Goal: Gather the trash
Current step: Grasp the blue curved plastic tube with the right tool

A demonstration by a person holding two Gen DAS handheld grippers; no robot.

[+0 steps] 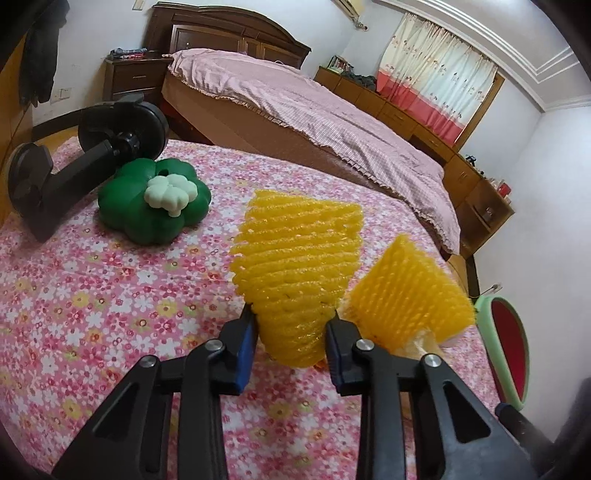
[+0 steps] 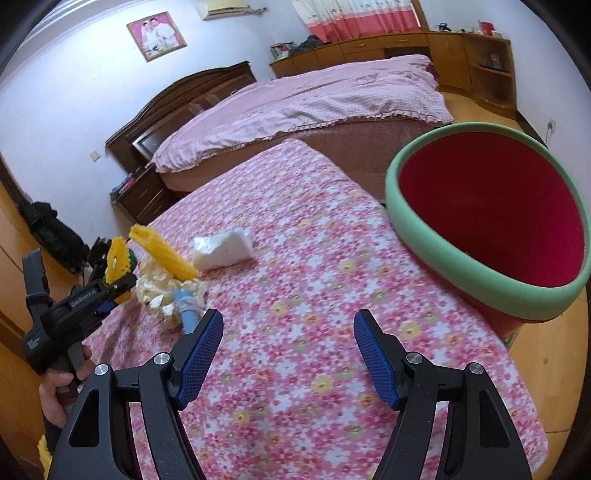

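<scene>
Left hand-held gripper (image 1: 291, 336) — pads around yellow foam net (image 1: 299, 251).

Left wrist view: looks down along its black fingers, close over the pink floral tablecloth (image 1: 110, 295), facing the dark wooden headboard (image 1: 229, 33) at upper centre. Right wrist view: same downward tilt, set further right, close beside the red bin with a green rim (image 2: 402, 229) at right. Shared: tablecloth, pink-covered bed (image 2: 314, 99), yellow foam-net sleeve (image 1: 295, 254), bin.
</scene>
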